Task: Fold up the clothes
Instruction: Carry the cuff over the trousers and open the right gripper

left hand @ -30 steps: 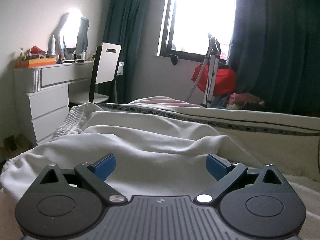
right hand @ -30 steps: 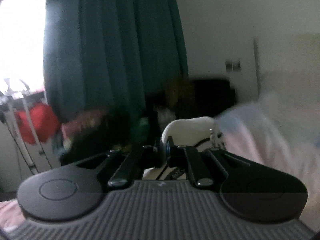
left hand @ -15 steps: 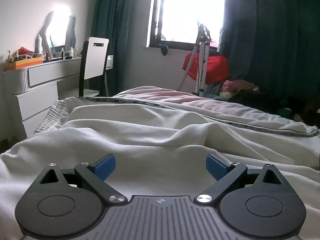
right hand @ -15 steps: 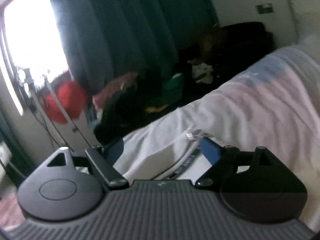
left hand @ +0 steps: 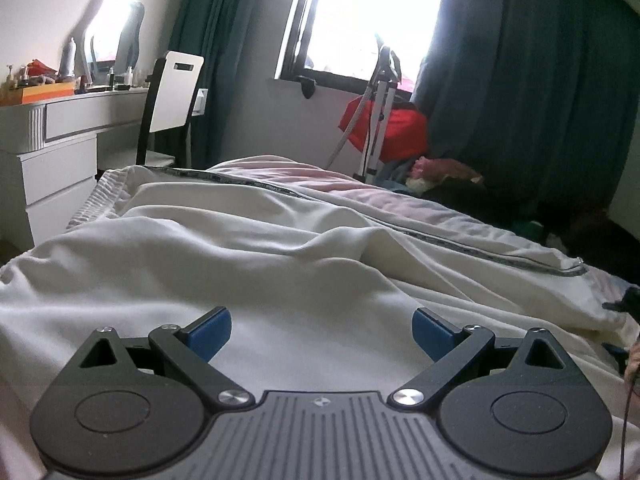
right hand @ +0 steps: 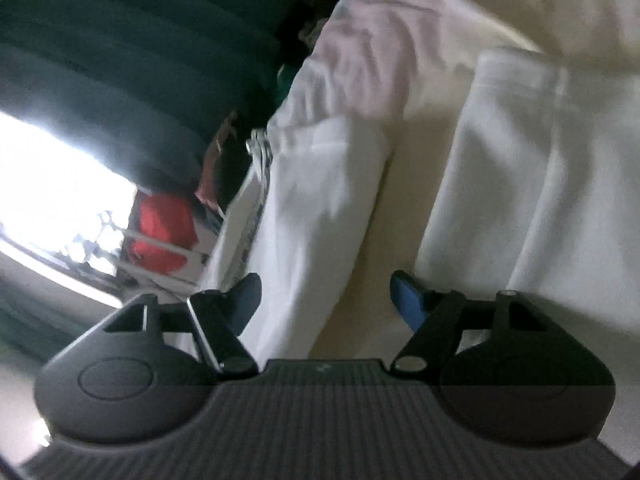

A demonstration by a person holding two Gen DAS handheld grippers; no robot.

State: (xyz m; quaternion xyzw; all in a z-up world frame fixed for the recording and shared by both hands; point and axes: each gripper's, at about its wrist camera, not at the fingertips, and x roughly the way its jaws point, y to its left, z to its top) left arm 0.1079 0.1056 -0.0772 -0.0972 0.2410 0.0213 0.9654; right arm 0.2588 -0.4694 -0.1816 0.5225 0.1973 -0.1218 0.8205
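Note:
A white garment [left hand: 280, 280] with a dark patterned band [left hand: 460, 240] lies spread and rumpled over the bed. My left gripper [left hand: 322, 330] hovers low above its near part, open, with nothing between the blue pads [left hand: 210, 330]. The right wrist view is rolled and blurred. There the right gripper [right hand: 326, 300] sits close over a long white fold of the garment [right hand: 320, 220], its jaws closing. The fold runs under the gap and the pads do not press on it. A second white fold [right hand: 500, 180] lies to the right.
Pink bedding [left hand: 320, 176] shows beyond the garment. A white dresser [left hand: 52, 152] and a chair [left hand: 176, 92] stand at the left. Under the window [left hand: 372, 20] are a red bag [left hand: 396, 132] on a stand, dark curtains [left hand: 540, 80] and a heap of clothes [left hand: 444, 172].
The right gripper, shut on the garment's banded edge a second ago, has let it go, rolled and dropped toward the bed. The garment now lies flatter. The left gripper shifted slightly.

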